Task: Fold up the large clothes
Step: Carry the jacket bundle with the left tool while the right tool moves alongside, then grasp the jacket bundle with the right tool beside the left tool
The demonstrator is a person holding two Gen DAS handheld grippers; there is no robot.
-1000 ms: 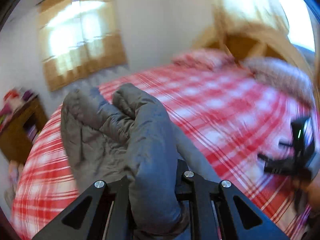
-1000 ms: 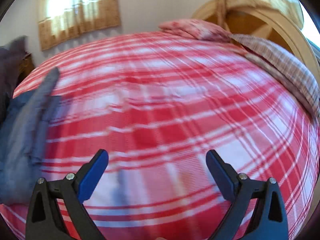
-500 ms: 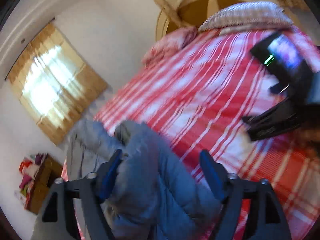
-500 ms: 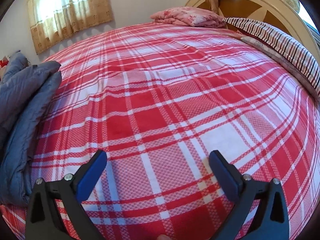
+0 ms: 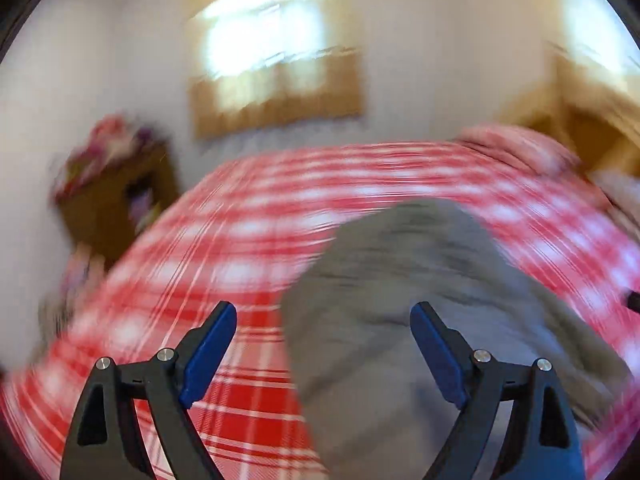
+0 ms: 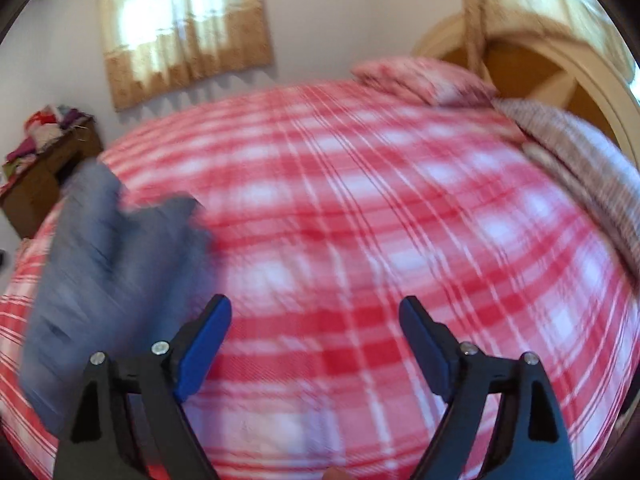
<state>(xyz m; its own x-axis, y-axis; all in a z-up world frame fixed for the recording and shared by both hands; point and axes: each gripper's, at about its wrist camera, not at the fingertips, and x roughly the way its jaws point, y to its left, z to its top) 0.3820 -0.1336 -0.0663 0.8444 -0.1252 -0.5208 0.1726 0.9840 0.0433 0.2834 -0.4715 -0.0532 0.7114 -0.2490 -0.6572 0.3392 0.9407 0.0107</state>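
Two tongs stand spread, empty — left tongs point(image 5: 323, 318) just widened, right tongs point(image 6: 315, 312) narrowing slightly. Grey quilted jacket point(image 5: 404, 292) lies bunched on the red plaid bed point(image 6: 360, 220), near its left edge.

I see a big grey padded cloth jacket point(image 5: 420, 300) that looks soft, puffy and matt, with stitched lines across it. It lies on a red and white checked cloth bedspread point(image 6: 360, 220), which looks woven and a bit rough, not shiny. My left gripper point(image 5: 323, 350) has black matt plastic arms, smooth blue pads point(image 5: 208, 350) and small shiny metal screws. My right gripper point(image 6: 315, 344) looks made the same way. The curved headboard point(image 6: 580, 64) looks like smooth pale wood. The brown bedside cabinet point(image 6: 44, 176) looks like dull wood. The yellow window curtain point(image 6: 188, 36) is thin cloth that lets light through.
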